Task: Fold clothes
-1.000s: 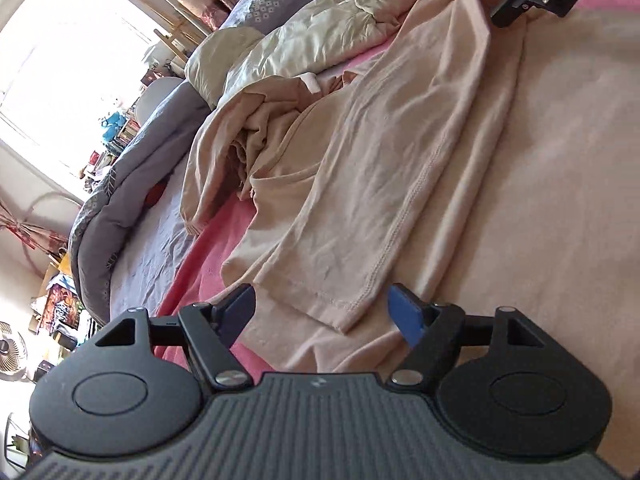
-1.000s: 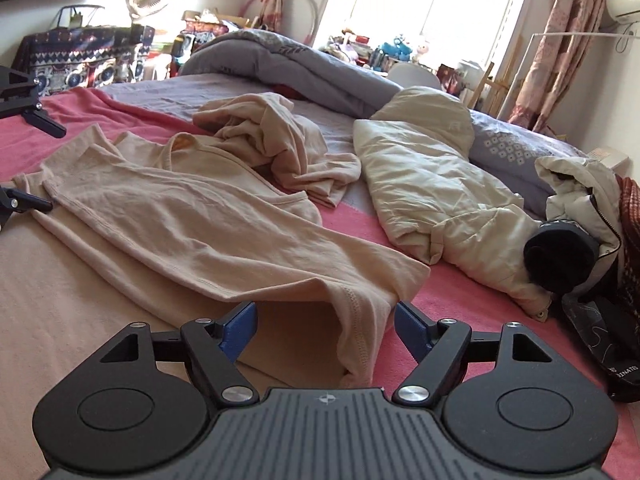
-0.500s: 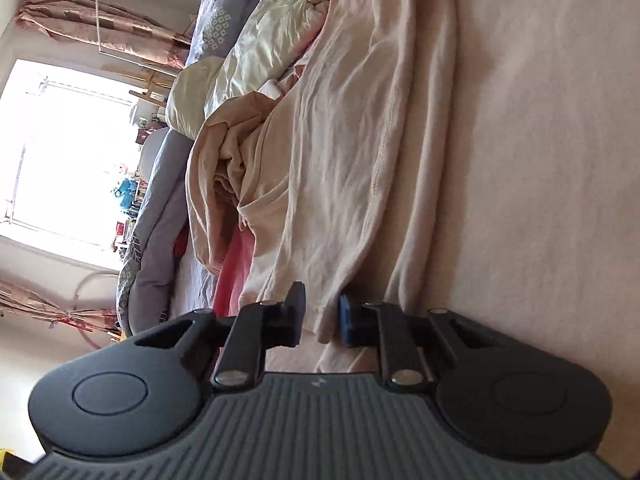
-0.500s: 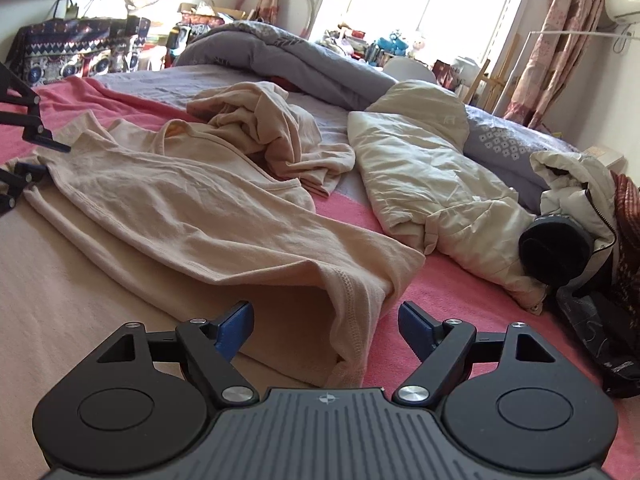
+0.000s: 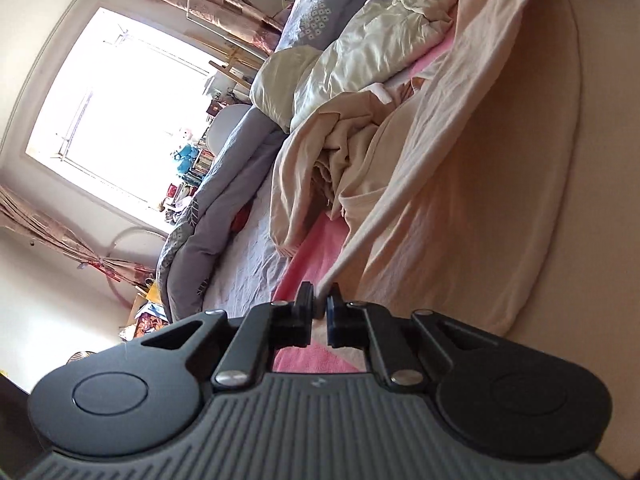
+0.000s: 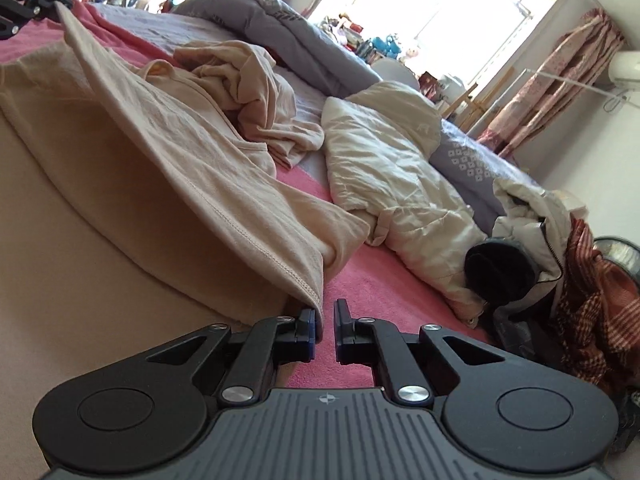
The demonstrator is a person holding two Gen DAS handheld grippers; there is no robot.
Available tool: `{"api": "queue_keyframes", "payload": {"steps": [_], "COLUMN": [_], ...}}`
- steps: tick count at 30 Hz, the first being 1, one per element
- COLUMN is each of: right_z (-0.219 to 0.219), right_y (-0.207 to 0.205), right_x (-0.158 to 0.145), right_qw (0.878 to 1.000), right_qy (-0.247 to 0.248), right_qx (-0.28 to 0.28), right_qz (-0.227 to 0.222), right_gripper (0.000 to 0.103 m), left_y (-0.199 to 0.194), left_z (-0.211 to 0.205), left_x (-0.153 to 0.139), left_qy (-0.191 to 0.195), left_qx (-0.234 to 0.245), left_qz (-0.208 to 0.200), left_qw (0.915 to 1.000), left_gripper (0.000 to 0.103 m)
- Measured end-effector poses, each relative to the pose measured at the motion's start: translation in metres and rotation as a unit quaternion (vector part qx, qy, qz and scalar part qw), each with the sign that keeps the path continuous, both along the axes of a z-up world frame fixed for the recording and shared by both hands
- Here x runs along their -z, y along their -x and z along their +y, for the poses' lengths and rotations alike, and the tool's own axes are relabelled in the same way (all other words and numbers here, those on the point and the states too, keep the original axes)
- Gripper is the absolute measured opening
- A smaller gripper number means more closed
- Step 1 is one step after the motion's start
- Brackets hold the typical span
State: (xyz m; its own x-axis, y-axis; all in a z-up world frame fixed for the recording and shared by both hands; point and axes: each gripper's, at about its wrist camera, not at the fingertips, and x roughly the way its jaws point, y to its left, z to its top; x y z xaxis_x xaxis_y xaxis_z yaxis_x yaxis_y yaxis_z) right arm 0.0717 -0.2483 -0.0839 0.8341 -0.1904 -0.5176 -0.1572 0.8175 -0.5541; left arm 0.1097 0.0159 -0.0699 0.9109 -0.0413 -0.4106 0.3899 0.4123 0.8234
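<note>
2 corners of the beige shirt [image 6: 192,168] are clamped, by left gripper [image 5: 319,312] and right gripper [image 6: 324,320], each right at its fingertips; every fold remains.

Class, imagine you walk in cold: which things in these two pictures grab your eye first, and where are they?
First, the peach garment stretched across the pink bedsheet, each hemmed corner pinched: the left gripper at one, the right gripper at the other. Behind it lie a crumpled peach garment, a cream quilted jacket and the glaring window.
</note>
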Motion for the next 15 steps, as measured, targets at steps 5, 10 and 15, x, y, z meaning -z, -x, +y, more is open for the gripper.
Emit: {"api": "queue_keyframes", "payload": {"steps": [5,10,15], "right_z": [-0.012,-0.012,-0.019], "right_y": [0.005,0.009,0.012], "right_x": [0.009,0.013,0.002], "right_qw": [0.999,0.998,0.996], "right_qy": [-0.014,-0.016,-0.039], "right_qx": [-0.005,-0.024,-0.028], "right_qz": [0.039,0.062,0.071], "right_gripper": [0.01,0.01,0.024], "left_y": [0.009,0.015,0.009], "left_z": [0.018,0.036,0.051], "left_x": [0.025,0.033,-0.001], "left_qy": [-0.018,-0.005,0.091], "left_qx": [-0.017,-0.044,-0.076], "left_qz": [0.053,0.073,0.077], "left_qw": [0.9983,0.9964,0.99], "left_gripper": [0.006,0.013,0.02]}}
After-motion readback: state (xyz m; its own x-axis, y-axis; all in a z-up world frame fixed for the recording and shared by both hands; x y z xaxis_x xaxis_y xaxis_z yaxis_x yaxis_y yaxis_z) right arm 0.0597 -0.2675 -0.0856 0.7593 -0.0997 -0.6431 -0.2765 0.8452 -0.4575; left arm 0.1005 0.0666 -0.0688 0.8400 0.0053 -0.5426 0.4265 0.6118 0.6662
